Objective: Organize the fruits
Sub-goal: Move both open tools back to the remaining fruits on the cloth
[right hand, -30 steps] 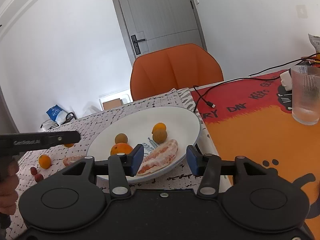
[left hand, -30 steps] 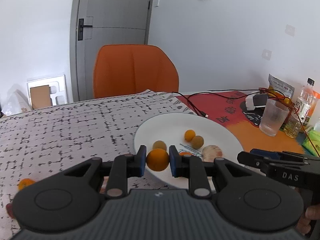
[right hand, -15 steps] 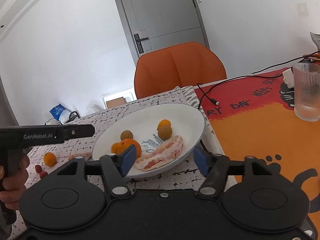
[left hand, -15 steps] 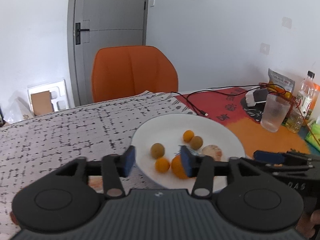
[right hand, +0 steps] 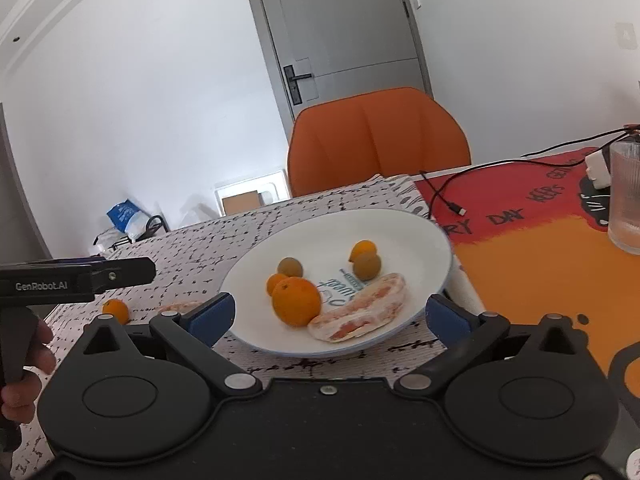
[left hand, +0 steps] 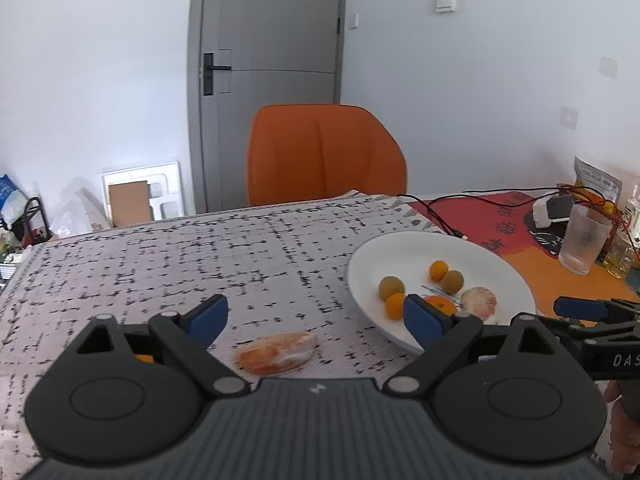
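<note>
A white plate (left hand: 408, 248) (right hand: 416, 240) holds an orange (right hand: 296, 301), small kumquats (right hand: 362, 249), brown longans (right hand: 290, 267) and a peeled pomelo segment (right hand: 360, 308). A second pomelo segment (left hand: 278, 352) lies on the patterned cloth left of the plate, between the fingers of my left gripper (left hand: 316, 322), which is open and empty. My right gripper (right hand: 330, 314) is open and empty at the plate's near rim. A loose kumquat (right hand: 116, 310) sits on the cloth at the left. The left gripper also shows in the right wrist view (right hand: 150, 270).
An orange chair (left hand: 324, 154) stands behind the table. A glass (left hand: 582, 240), a bottle, a snack bag, a charger and cables (left hand: 448, 200) crowd the red-orange mat on the right. The patterned cloth (left hand: 160, 260) covers the left of the table.
My left gripper let go of the orange onto the plate, opened wide and moved left over the pomelo segment on the cloth. My right gripper opened wider and drew back slightly.
</note>
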A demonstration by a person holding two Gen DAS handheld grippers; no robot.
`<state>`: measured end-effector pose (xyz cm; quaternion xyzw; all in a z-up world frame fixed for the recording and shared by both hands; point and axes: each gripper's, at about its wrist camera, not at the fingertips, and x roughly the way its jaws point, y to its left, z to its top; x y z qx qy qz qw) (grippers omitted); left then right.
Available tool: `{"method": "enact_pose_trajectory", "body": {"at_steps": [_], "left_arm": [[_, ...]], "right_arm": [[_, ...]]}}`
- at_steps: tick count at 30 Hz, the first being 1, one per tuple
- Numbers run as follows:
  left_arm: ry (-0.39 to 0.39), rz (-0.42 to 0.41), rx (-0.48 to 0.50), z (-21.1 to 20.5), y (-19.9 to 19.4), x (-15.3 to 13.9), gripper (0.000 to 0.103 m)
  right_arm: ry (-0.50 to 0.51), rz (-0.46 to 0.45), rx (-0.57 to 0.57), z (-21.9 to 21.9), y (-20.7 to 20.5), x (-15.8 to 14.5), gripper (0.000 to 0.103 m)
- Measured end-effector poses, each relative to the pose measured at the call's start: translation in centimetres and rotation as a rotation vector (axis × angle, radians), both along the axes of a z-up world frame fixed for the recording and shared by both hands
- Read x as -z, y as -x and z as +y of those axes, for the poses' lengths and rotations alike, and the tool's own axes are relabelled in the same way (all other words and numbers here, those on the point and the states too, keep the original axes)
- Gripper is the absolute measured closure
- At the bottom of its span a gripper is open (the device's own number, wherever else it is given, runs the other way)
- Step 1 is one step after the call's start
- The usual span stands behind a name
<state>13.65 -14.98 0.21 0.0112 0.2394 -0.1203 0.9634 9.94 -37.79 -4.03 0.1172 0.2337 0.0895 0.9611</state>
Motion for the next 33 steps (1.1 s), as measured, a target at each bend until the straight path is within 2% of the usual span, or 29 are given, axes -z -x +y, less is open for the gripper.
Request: {"method": "enact_pose_trajectory", "body": {"at_steps": [9,22,33], "left_arm": [[0.012,-0.032,-0.075,2.7,1.1,-0.7,0.01],[0.057,-0.021,-0.142,6.9,2.5,-0.9,0.01],[0.054,-0.038,-0.241,10.6,3.6,-1.5,0.01]], "right_arm": [[0.026,0.009,0.005,1.4,-0.1,-0.5,0.0],[0.02,-0.003,-0.068,4.1,-0.2,-1.3,0.0],[0.026,-0.012,-0.149,7.2,-0.3,-2.1,0.0]]}}
